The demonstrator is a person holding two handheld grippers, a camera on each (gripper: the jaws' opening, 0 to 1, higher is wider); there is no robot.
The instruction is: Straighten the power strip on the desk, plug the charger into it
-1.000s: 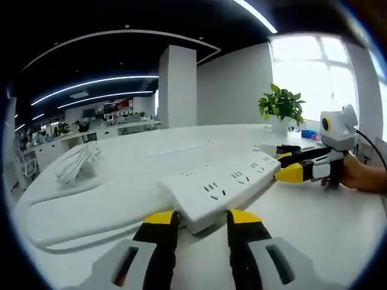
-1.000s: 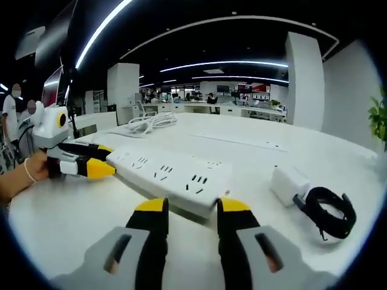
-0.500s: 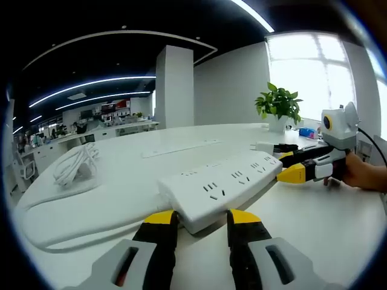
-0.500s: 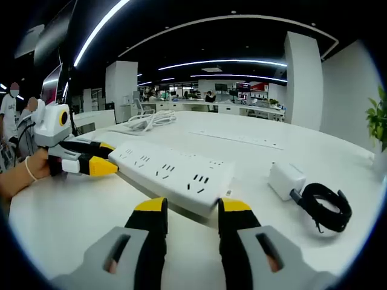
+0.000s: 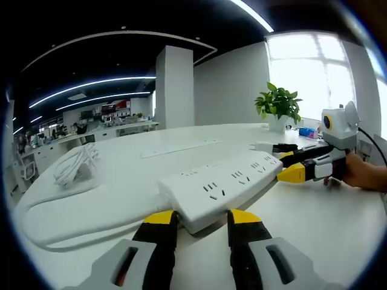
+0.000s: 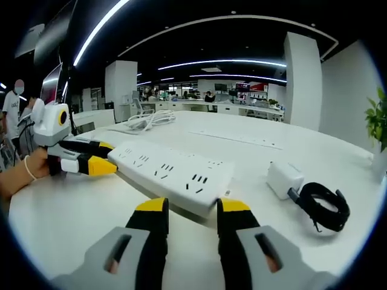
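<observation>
Jaws of the left gripper (image 5: 199, 222) close on one end of the white power strip (image 5: 221, 184), held just above the counter (image 5: 314, 223); jaws of the right gripper (image 6: 184, 210) close on its opposite end, though contact is partly hidden. White charger (image 6: 285, 179) with coiled black cable (image 6: 320, 208) lies beside, apart. Bundled white cord (image 5: 75, 163) rests farther off.

power strip (image 6: 169, 173) on desk (image 6: 72, 211) | charger (image 6: 284, 179) right of it
</observation>
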